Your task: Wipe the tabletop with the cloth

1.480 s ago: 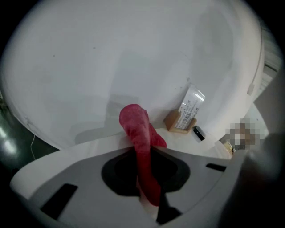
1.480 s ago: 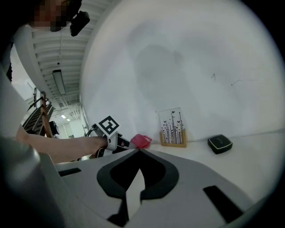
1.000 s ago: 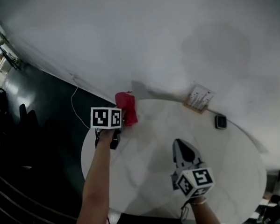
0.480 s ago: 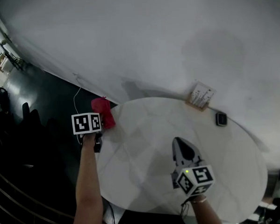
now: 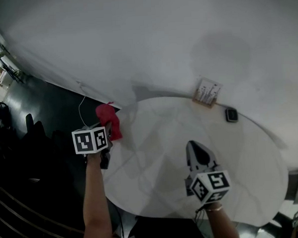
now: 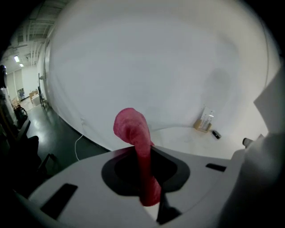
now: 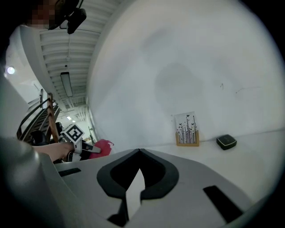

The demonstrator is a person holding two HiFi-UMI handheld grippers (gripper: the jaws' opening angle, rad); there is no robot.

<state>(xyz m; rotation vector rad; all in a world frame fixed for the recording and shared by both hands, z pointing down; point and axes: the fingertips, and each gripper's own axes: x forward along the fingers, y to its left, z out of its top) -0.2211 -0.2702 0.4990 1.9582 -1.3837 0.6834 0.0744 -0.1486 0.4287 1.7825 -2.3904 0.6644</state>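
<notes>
Two claws over a round white worktop (image 5: pixel 241 161) in the head view, with the grips readable only from the claw-mounted cameras. Clamped in the left claw (image 6: pixel 147 178): a red cloth (image 6: pixel 132 129), pinched along its lower part. From the head, just a crumpled red lump at the worktop's far-left rim, beyond the marker cube (image 5: pixel 92 140); touching the surface or held just off it, impossible to tell. From the left claw's own camera, a soft, nubbly roll rising out of the jaws, long axis running up and away toward the plain white wall (image 5: pixel 150 41), top end rounded and bent slightly left. Shut tip to tip on nothing, the right claw (image 7: pixel 136 178), held over the near middle of the worktop and aimed at the wall. Sharpest from that camera: a small card (image 7: pixel 186 124) with dark stem-like print in a low wooden stand (image 7: pixel 187 142), and a flat, dark, rounded-square puck (image 7: pixel 226 141) just beside it, both at the worktop's far edge, well apart from the cloth. Left of the worktop, a thin pale cable (image 5: pixel 80 107) trailing over the dark glossy floor (image 5: pixel 48 106).
</notes>
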